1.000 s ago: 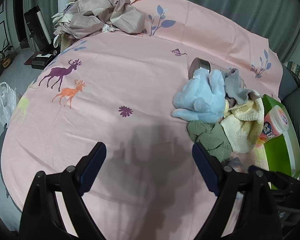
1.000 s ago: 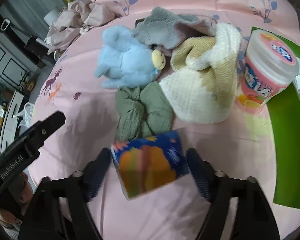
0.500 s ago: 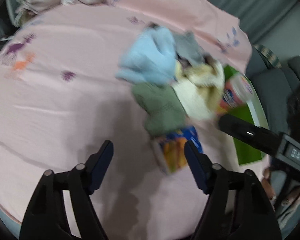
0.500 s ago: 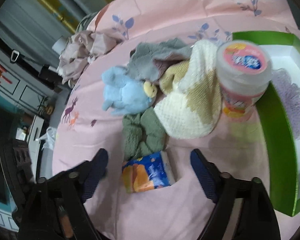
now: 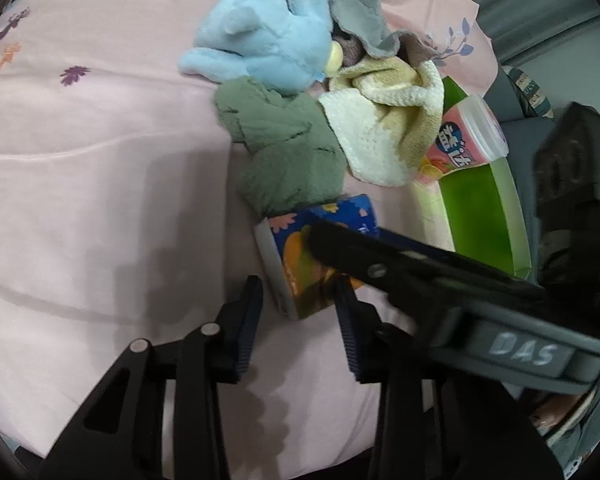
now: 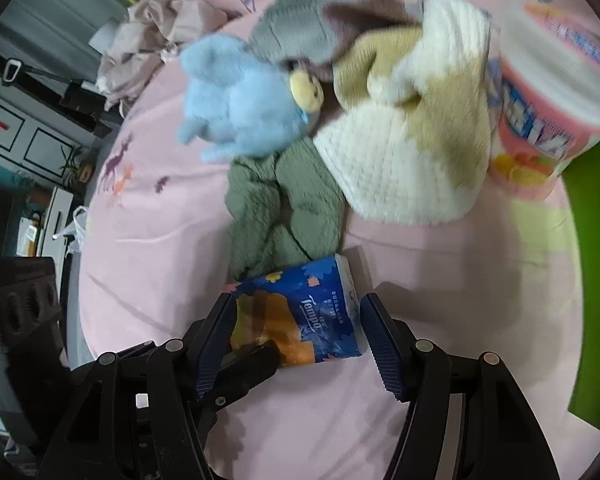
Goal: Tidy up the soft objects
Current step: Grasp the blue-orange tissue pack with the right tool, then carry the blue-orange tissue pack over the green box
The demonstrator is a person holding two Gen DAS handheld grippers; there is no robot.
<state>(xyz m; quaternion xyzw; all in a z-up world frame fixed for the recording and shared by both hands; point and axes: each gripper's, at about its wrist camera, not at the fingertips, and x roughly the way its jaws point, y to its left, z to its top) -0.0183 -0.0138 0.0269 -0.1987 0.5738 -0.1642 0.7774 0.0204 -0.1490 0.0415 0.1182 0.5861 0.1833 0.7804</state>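
A blue and orange tissue pack [image 5: 300, 256] [image 6: 300, 316] lies on the pink sheet [image 5: 80, 168]. My left gripper [image 5: 298, 312] is open, with the pack's near end between its fingers. My right gripper [image 6: 296, 340] is open around the same pack, and one of its fingers [image 5: 380, 260] crosses over it in the left wrist view. Beyond lie a green cloth [image 5: 284, 148] [image 6: 284, 208], a blue plush toy [image 5: 268, 28] [image 6: 240, 112], a cream knit [image 5: 388, 120] [image 6: 412, 136] and a grey cloth [image 5: 360, 16] [image 6: 296, 24].
A pink lidded tub [image 5: 464, 140] [image 6: 548, 92] stands at the end of a green box [image 5: 484, 216] [image 6: 592, 280] on the right. Crumpled beige fabric [image 6: 148, 36] lies at the bed's far end. Furniture and a plastic bag [image 6: 74, 228] stand past the left edge.
My left gripper swung right and came down to the tissue pack. My right gripper moved back down and its fingers now flank the pack. Both jaws have narrowed.
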